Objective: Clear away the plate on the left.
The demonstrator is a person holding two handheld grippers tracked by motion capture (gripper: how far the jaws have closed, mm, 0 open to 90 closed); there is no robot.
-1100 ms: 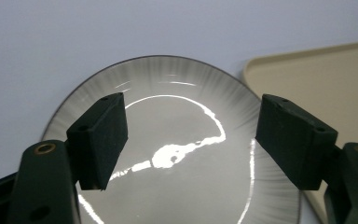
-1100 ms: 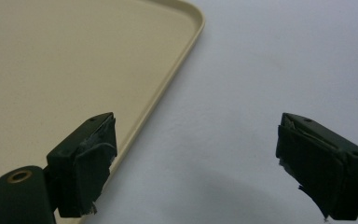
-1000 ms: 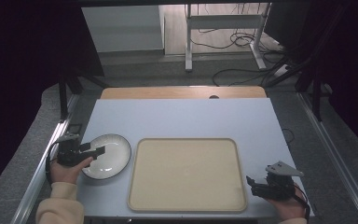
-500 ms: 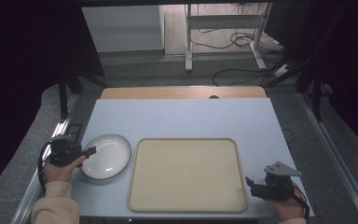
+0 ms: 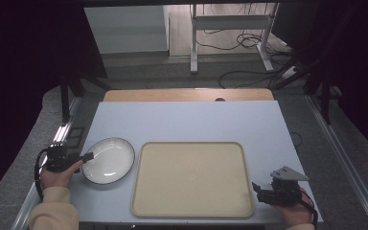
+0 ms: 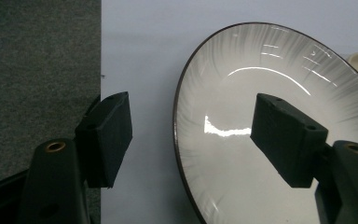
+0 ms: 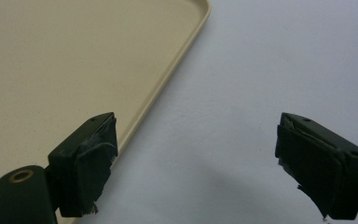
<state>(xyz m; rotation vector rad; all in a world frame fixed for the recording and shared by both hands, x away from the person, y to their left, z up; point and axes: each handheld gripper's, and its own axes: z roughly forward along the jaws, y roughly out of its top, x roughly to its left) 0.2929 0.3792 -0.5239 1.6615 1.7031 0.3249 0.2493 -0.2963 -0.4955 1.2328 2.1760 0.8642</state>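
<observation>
Plainly, the plate is the thing in play: a white, dark-rimmed dish lying flat on the pale desk, close beside the left edge of the beige tray, which is bare. The left gripper sits at the plate's left rim with its fingers spread wide, one outside the rim over the desk and the other over the bowl of the plate, gripping nothing. The glossy, sloping rim looks slippery, so if the fingers close too near the lip, or at an angle, I judge the plate could squirt out or tip, and it sits close enough to the desk's left edge that a shove outward might send it off. The left hand reaches in low from the left, pointing rightward at the plate. The right gripper rests near the tray's near right corner, fingers well apart and empty, one over the tray's edge, the other over bare desk, the right hand low at the desk's front.
</observation>
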